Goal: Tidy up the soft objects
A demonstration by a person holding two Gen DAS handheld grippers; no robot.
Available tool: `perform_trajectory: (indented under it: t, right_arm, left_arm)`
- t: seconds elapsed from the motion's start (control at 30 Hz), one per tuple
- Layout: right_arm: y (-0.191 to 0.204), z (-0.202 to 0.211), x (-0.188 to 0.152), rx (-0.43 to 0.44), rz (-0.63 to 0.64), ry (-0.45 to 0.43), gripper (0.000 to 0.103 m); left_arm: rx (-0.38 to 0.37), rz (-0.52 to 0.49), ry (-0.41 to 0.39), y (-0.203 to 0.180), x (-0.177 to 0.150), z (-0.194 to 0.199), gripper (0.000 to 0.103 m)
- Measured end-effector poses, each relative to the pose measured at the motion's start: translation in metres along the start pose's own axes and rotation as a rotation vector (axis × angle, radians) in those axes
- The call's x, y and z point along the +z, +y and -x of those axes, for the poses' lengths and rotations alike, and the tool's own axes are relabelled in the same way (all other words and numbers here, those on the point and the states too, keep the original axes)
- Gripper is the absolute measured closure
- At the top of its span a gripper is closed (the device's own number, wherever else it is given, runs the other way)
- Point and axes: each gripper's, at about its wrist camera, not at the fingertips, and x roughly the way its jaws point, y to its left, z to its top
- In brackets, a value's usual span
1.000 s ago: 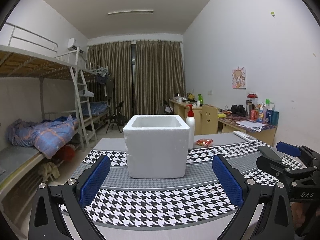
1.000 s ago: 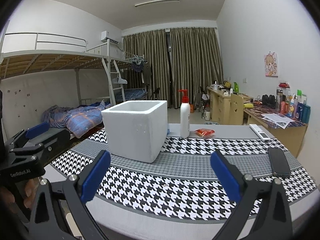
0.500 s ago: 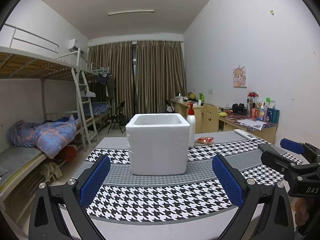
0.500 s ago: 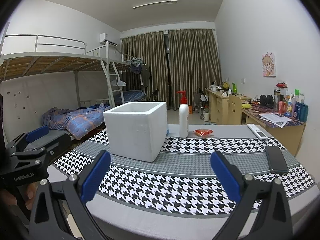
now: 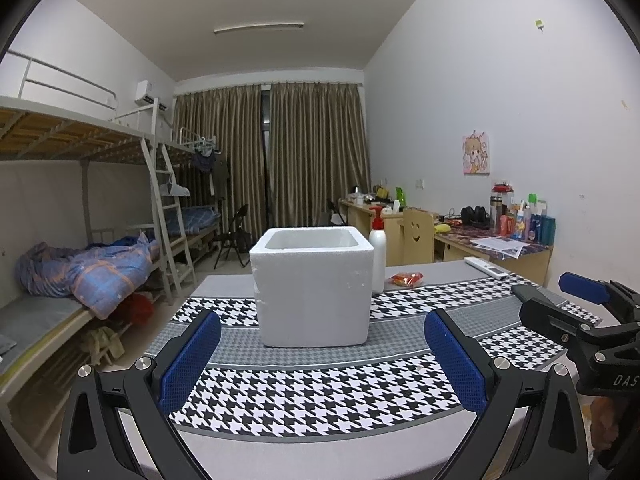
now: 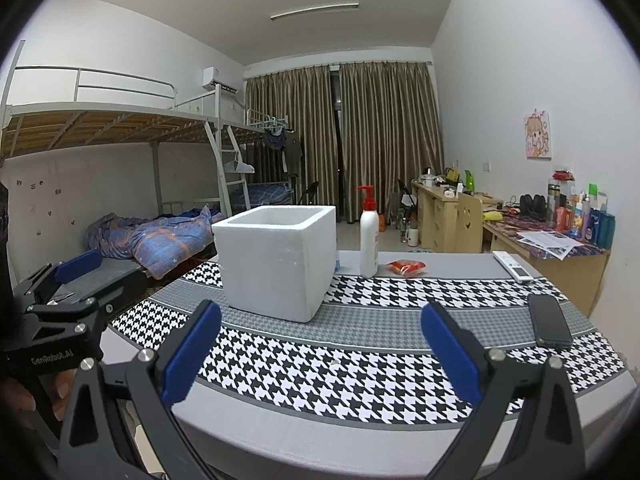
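1. My left gripper (image 5: 320, 354) is spread wide, holding nothing.
2. My right gripper (image 6: 320, 350) is equally wide and empty.
3. The white foam box (image 5: 314, 286) sits mid-table (image 6: 360, 424), and a red packet (image 6: 406, 267) lies behind it.

The room is lit evenly from above by a ceiling tube light (image 5: 258, 28), and only soft, faint shadows are cast under the foam box (image 5: 312, 288). The curtains (image 6: 344, 136) are drawn. Strong fisheye bending is seen toward the edges, and the corners are cut off by black vignetting. Both views are rendered sharp, without motion blur or marked glare.
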Motion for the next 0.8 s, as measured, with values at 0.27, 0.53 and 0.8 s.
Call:
perform_trajectory:
  t: [0.27, 0.53, 0.8]
  right_arm:
    - [-0.0003, -0.0021, -0.0013, 0.001, 0.000, 0.007, 0.002]
    - [0.0012, -0.0009, -0.0024, 0.001, 0.002, 0.008, 0.002]
    - [0.0001, 0.0001, -0.0029, 0.002, -0.001, 0.007, 0.002]
  left_arm:
    - [0.001, -0.001, 0.011, 0.0019, -0.0006, -0.0037, 0.001]
    - [-0.001, -0.002, 0.010, 0.0025, -0.0017, -0.0029, 0.001]
    - [-0.005, -0.008, 0.011, 0.0026, -0.0032, -0.0023, 0.001]
